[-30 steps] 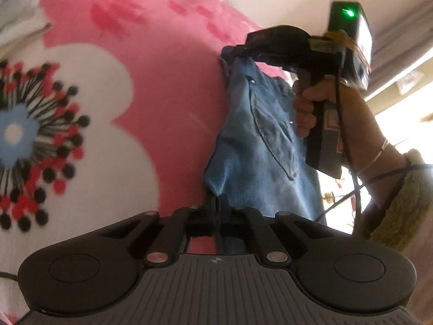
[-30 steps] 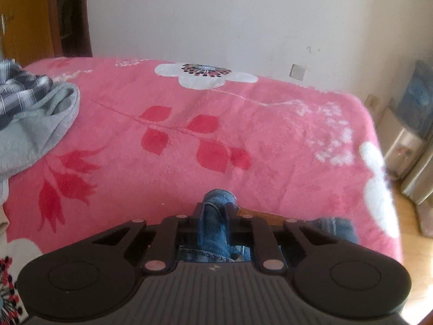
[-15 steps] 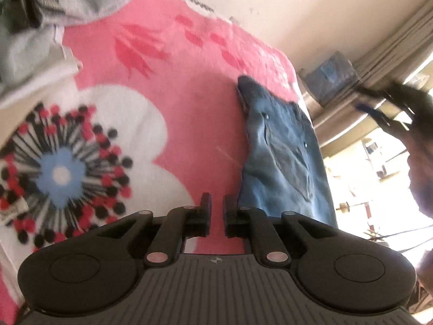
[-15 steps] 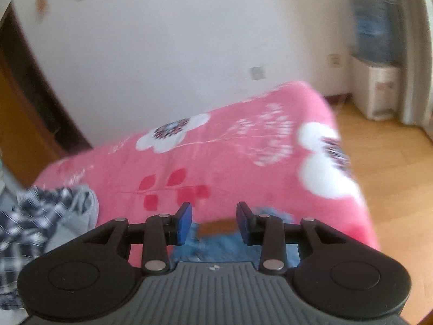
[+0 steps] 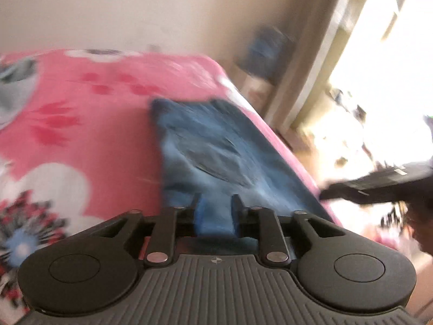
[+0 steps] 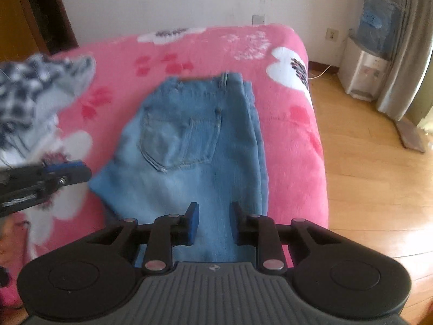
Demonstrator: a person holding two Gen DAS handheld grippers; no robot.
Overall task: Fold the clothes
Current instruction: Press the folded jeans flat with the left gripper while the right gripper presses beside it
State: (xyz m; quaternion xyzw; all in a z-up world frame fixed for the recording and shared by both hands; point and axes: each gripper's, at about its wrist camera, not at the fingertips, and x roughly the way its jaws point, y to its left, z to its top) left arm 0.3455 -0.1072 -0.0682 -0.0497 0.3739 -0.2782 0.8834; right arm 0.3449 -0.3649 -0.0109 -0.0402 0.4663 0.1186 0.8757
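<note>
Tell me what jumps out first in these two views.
The folded blue jeans lie flat on the bright pink flowered blanket, back pocket up, near the bed's right edge. Both the right gripper and the left gripper are open above them, holding nothing. A checked garment heap sits at the far left.

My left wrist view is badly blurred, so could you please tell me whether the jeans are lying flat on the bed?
Observer: Yes, the jeans lie flat on the pink blanket, folded lengthwise, layered edges on the right.
Operator: Thank you; are the right jaws gripping them?
Observer: No, the right gripper is open, denim showing between its jaws.
Operator: Is anything else nearby?
Observer: A checked shirt lies heaped to the left, apart from the jeans.
</note>
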